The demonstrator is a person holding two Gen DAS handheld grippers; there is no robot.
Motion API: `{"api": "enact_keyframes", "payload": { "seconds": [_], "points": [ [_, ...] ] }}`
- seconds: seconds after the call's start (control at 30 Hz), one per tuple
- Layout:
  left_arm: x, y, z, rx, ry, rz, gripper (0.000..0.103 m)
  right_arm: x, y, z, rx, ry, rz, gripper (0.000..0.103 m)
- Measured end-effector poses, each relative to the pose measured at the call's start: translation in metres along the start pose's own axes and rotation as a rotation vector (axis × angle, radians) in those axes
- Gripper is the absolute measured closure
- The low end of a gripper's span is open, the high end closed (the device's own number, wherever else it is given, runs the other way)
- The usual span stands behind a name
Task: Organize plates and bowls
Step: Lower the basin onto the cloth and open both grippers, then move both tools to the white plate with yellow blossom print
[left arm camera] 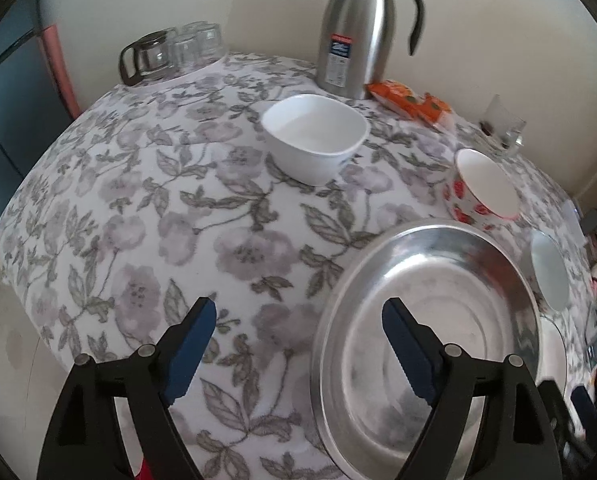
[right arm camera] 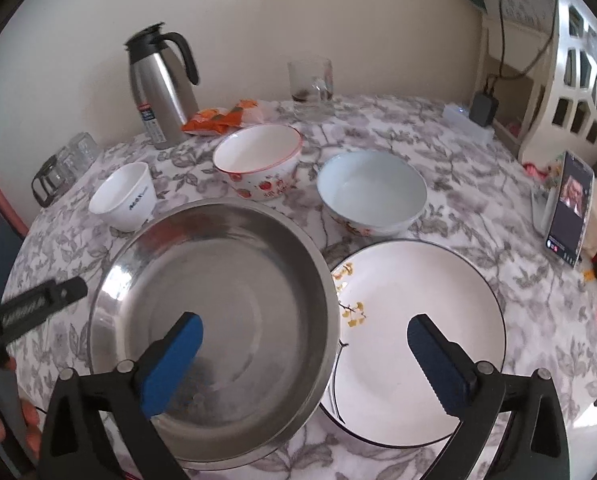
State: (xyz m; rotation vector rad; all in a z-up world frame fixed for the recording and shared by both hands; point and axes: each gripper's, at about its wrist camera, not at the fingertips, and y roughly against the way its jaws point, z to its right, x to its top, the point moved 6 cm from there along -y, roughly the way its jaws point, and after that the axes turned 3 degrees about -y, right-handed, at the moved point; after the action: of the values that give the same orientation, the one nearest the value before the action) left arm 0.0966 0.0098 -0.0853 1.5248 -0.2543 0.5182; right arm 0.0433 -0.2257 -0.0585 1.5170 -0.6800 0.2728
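Both my grippers, left (left arm camera: 298, 344) and right (right arm camera: 304, 342), are spread wide, gripping nothing. Steel basin (right arm camera: 218, 312) sits on the floral tablecloth (left arm camera: 138, 220), its rim overlapping the white plate (right arm camera: 418, 344). Behind: small white bowl (right arm camera: 123, 196), strawberry bowl (right arm camera: 258, 160), pale bowl (right arm camera: 372, 192), thermos (right arm camera: 160, 84).

A brushed metal bowl (right arm camera: 218, 320) is gleaming dully on the surface's soft matt floral cloth (left arm camera: 138, 220). Beside it, a glossy white ceramic plate (right arm camera: 418, 340) is shining; a steel flask (right arm camera: 162, 92) is glinting.
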Motion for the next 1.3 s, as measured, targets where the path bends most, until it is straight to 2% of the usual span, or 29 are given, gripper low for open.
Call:
{"api": "enact_keyframes", "payload": {
  "seconds": [0.2,0.6,1.03,1.1,1.13,1.3],
  "points": [
    [0.010,0.000,0.001,0.078,0.045,0.007,0.017,-0.002,0.001,-0.006,0.035,0.021,0.023,0.000],
    [0.009,0.013,0.007,0.135,0.052,0.028,0.017,0.001,0.010,-0.004,0.066,0.015,0.092,0.000],
    [0.006,0.015,-0.004,0.081,0.054,0.050,0.017,-0.004,0.009,-0.015,0.046,0.049,0.100,0.000],
    [0.008,0.019,-0.004,0.051,0.053,0.068,0.012,-0.003,0.010,-0.015,0.049,0.047,0.099,0.000],
    [0.010,0.021,-0.003,0.038,0.051,0.084,0.002,-0.002,0.011,-0.014,0.049,0.040,0.098,0.000],
    [0.018,0.039,0.004,-0.014,0.019,0.180,0.000,0.006,0.021,-0.002,0.046,-0.012,0.117,0.000]
  ]
}}
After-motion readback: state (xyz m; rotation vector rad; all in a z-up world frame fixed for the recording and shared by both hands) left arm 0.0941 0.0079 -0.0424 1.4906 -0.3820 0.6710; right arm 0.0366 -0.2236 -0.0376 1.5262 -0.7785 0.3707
